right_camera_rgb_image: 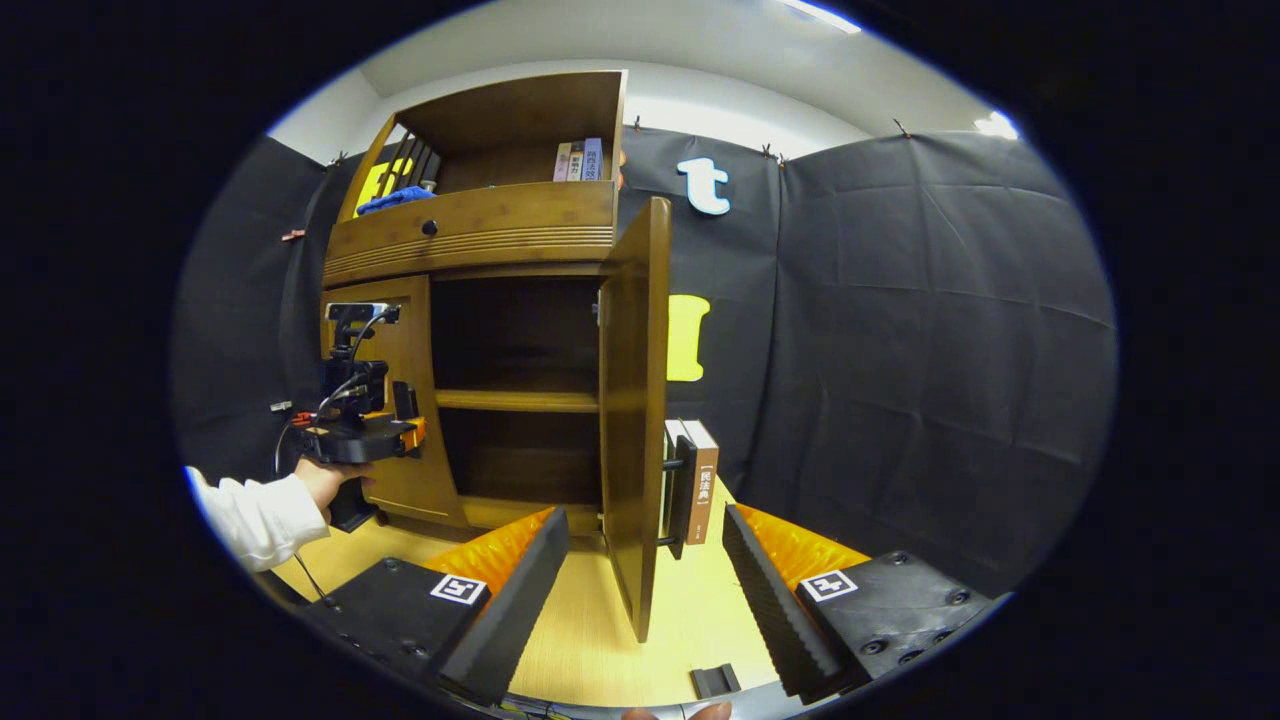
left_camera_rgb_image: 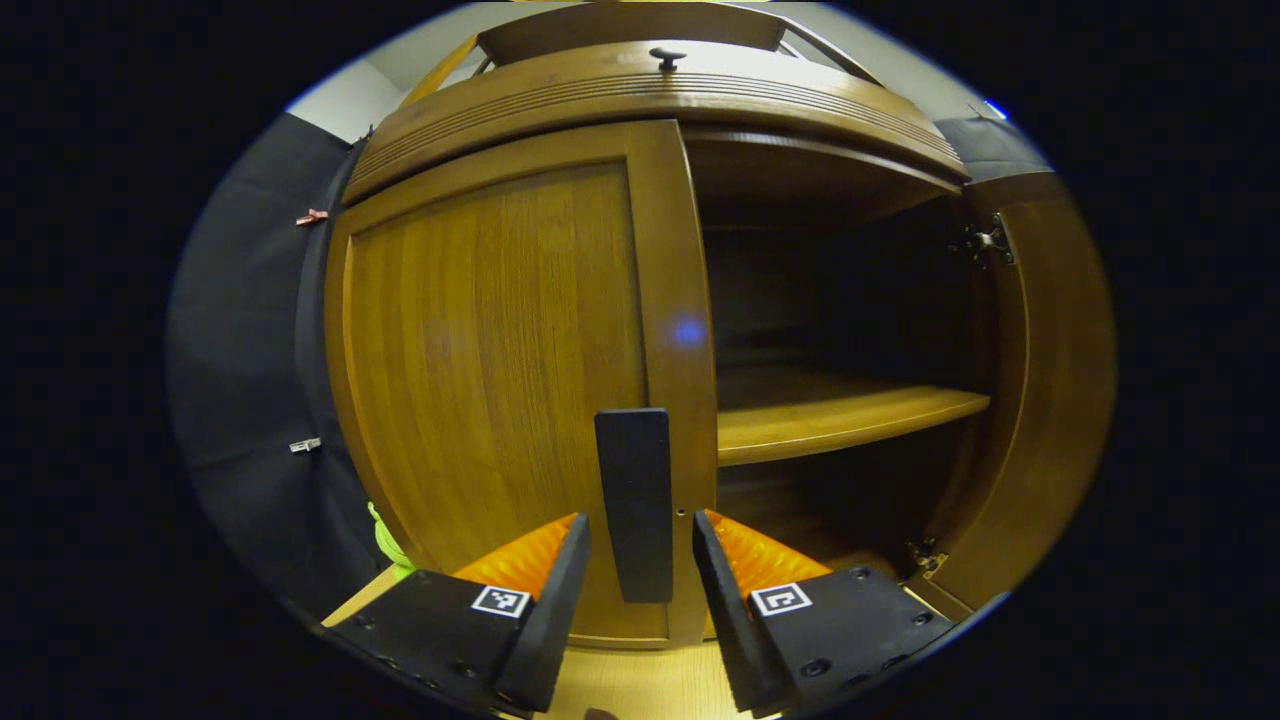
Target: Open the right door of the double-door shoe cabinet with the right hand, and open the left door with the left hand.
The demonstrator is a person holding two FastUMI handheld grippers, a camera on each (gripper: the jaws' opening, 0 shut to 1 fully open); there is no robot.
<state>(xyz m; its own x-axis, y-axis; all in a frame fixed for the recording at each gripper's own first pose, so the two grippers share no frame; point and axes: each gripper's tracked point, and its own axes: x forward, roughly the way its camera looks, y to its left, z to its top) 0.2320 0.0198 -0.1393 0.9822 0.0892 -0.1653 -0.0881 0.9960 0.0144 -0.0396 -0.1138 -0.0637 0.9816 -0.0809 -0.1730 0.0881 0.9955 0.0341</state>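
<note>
The wooden shoe cabinet [left_camera_rgb_image: 640,95] is close in front in the left gripper view. Its left door [left_camera_rgb_image: 490,370] is closed and carries a black vertical handle [left_camera_rgb_image: 633,500]. My left gripper [left_camera_rgb_image: 640,525] is open, one finger on each side of that handle, with gaps on both sides. The right door [left_camera_rgb_image: 1055,380] is swung wide open. In the right gripper view that right door [right_camera_rgb_image: 630,420] stands edge-on, its handle [right_camera_rgb_image: 680,495] on the far side. My right gripper [right_camera_rgb_image: 645,540] is open just short of the door's lower edge. A hand holds the left gripper [right_camera_rgb_image: 408,422] at the left door [right_camera_rgb_image: 405,400].
Inside the cabinet is a bare shelf [left_camera_rgb_image: 850,415] above a dark lower space. Books [right_camera_rgb_image: 700,480] stand on the light wooden floor [right_camera_rgb_image: 600,620] beside the cabinet. A small black piece [right_camera_rgb_image: 715,680] lies on the floor near my right gripper. Black cloth walls surround the cabinet.
</note>
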